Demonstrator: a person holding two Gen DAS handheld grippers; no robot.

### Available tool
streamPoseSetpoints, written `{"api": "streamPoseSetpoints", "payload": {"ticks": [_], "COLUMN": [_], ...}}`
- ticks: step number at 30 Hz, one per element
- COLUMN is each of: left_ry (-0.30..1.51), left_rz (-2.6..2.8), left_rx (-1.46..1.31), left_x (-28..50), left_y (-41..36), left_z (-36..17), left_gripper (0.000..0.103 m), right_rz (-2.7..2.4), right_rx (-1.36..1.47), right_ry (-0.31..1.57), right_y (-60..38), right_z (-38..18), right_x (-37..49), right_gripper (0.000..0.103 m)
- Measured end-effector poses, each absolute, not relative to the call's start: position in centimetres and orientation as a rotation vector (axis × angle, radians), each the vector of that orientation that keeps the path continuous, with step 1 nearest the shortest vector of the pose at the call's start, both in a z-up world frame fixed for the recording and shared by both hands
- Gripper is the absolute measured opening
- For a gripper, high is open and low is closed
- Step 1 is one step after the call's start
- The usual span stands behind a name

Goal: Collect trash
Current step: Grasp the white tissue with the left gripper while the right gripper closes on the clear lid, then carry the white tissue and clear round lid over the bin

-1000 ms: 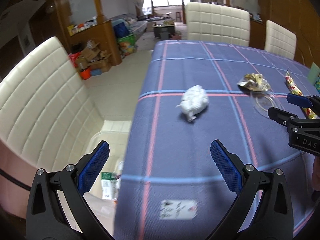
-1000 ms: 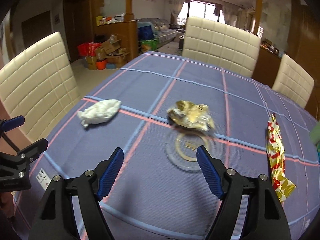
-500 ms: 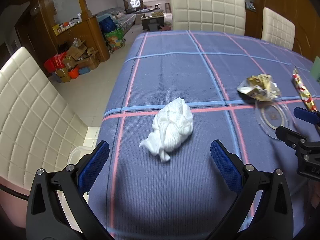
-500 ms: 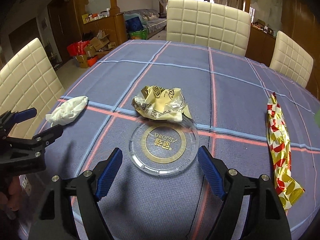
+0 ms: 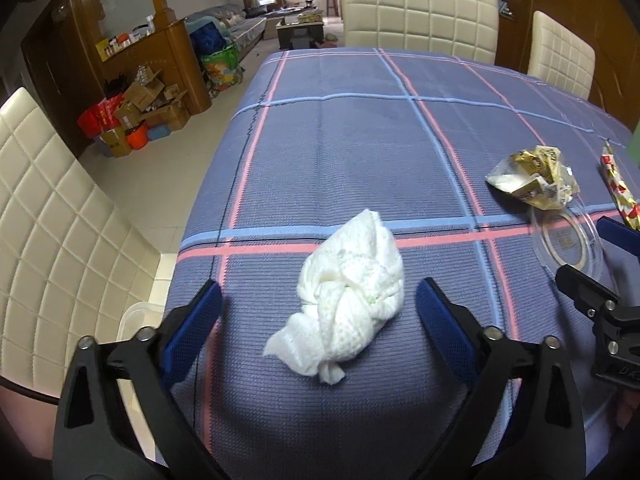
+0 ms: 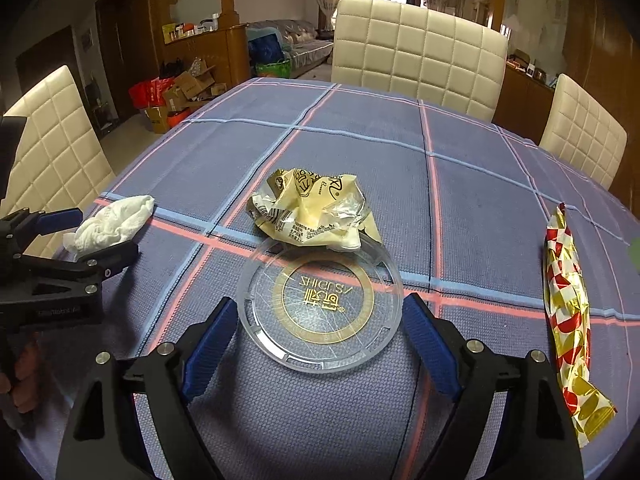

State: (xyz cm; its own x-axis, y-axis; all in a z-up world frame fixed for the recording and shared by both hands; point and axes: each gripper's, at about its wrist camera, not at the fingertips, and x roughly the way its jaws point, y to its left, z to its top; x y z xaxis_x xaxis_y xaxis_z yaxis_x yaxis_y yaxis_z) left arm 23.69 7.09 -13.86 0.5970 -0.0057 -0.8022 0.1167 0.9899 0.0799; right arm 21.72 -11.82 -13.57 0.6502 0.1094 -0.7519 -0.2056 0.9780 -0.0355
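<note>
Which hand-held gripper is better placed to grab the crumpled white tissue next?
Left. The left hand-held gripper is open with the crumpled white tissue lying between its fingers, while the right hand-held gripper is open around the clear plastic lid.

Desk (image 6: 360, 152) covered in blue-grey cloth crossed by pink and pale-blue lines. On it, from left to right: crumpled white tissue (image 5: 352, 292), clear round plastic lid (image 6: 320, 308) with gold ring print, crushed yellow wrapper (image 6: 312, 212) overlapping that lid's far rim, long red-and-gold foil wrapper (image 6: 570, 312) well apart at right.
</note>
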Motion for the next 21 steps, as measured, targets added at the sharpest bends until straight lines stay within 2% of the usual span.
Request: {"api": "streamPoseSetpoints", "payload": {"ticks": [1,2,3,6,7,8,11,21], "left_ry": [0.927,0.926,0.925,0.923,0.916,0.901,0.883,0.828], "left_rz": [-0.078,-0.085,-0.097,-0.116,-0.113,-0.11,-0.133,-0.146], "left_rx": [0.131,0.133,0.137,0.176,0.191,0.211,0.219,0.207], "left_x": [23.6,23.5,23.3,22.4,22.1,21.6,20.7,17.7], "left_y": [7.0,6.8,6.5,5.4,5.1,4.8,4.5,4.0], "left_z": [-13.8,-13.7,-13.5,-13.2,-13.1,-12.9,-12.5,-10.4], "left_gripper": [0.087,0.079,0.068,0.045,0.041,0.037,0.033,0.029], "right_rz": [0.181,0.185,0.188,0.196,0.201,0.205,0.238,0.322], "right_rx": [-0.128,-0.145,-0.151,-0.126,-0.111,-0.107,-0.117,-0.09], "right_ry": [0.835,0.837,0.869,0.88,0.883,0.882,0.888,0.819], "right_y": [-11.8,-11.6,-11.4,-11.7,-12.0,-12.1,-12.0,-11.6], "right_z": [-13.5,-13.4,-13.6,-13.5,-13.4,-13.4,-13.2,-10.7], "right_x": [21.6,21.4,21.6,21.5,21.4,21.3,20.5,17.4], "right_gripper": [0.073,0.039,0.033,0.033,0.033,0.027,0.006,0.004]}}
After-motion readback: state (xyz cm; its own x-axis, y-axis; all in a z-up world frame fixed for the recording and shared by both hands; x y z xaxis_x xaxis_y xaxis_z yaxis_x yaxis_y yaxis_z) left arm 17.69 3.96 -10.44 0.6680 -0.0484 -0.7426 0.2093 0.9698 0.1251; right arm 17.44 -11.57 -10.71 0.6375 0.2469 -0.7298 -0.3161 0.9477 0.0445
